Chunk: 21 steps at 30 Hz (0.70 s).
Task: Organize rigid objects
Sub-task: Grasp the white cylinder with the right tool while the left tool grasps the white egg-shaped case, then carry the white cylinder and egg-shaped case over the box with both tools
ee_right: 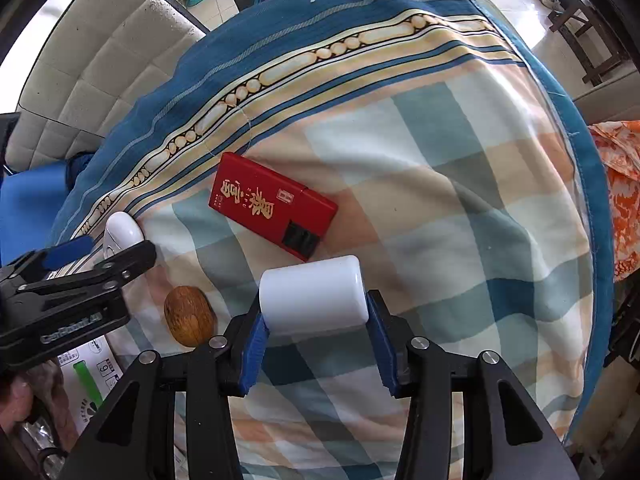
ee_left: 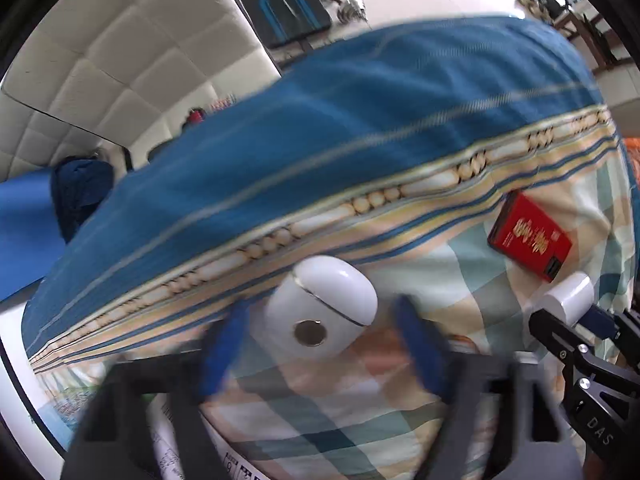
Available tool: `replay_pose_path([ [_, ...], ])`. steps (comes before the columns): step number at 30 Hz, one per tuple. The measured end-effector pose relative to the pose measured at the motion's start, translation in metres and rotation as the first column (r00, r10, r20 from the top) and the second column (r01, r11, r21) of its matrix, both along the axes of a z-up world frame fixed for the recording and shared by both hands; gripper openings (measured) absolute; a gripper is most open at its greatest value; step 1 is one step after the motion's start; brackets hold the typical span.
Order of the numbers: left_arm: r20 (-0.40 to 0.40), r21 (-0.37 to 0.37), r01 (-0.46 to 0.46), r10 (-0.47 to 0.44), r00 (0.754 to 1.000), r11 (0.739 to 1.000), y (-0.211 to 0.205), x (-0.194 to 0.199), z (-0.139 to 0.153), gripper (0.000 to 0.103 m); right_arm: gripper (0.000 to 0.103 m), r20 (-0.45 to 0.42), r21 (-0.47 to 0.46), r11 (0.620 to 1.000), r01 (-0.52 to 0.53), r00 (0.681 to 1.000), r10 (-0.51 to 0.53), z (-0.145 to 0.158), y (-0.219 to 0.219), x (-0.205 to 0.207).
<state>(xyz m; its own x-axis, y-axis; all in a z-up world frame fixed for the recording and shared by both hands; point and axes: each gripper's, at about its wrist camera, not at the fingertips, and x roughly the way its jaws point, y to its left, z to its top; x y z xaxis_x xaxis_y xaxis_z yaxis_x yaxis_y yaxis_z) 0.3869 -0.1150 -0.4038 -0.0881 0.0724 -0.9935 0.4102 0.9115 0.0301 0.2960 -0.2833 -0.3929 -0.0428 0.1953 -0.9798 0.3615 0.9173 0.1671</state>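
Left claw (ee_left: 320,344) sits spread, its two blue pads (ee_left: 224,352) blurred on either side of one white earbud case (ee_left: 324,308) without clearly touching it; the case lies on the checked quilt (ee_left: 400,420), just below the quilt's beaded border. Right of the case, one red box (ee_left: 530,236) lies flat on the same quilt. Below the box, at the frame's right edge, one white cylinder (ee_left: 568,300) shows in the tip of the other claw.

From the right wrist, the right claw (ee_right: 316,320) pinches the single white cylinder (ee_right: 314,296) crosswise, a blue pad (ee_right: 256,344) pressed to each end. The one red box (ee_right: 272,204) lies just beyond the cylinder, apart from it, gold lettering up. Left of the cylinder, one brown walnut-like nut (ee_right: 188,316) rests on the quilt (ee_right: 460,208). Farther left, beyond the nut, the earbud case (ee_right: 122,232) shows partly behind the left claw's black frame (ee_right: 80,280); from this view I cannot tell how that claw stands.
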Motion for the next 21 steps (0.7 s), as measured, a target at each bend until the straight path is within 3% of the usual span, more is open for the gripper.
replay_pose_path([
  [13, 0.049, -0.036, -0.050, 0.051, 0.997, 0.998, 0.006, -0.014, 0.013, 0.051, 0.049, 0.008, -0.025, 1.000, -0.011, 1.000, 0.011, -0.011, 0.011, 0.020],
  [21, 0.099, -0.102, -0.089, 0.099, 0.990, 0.991, 0.012, -0.036, 0.055, 0.051, 0.049, 0.054, -0.050, 0.998, -0.035, 0.998, 0.038, 0.025, 0.016, 0.006],
])
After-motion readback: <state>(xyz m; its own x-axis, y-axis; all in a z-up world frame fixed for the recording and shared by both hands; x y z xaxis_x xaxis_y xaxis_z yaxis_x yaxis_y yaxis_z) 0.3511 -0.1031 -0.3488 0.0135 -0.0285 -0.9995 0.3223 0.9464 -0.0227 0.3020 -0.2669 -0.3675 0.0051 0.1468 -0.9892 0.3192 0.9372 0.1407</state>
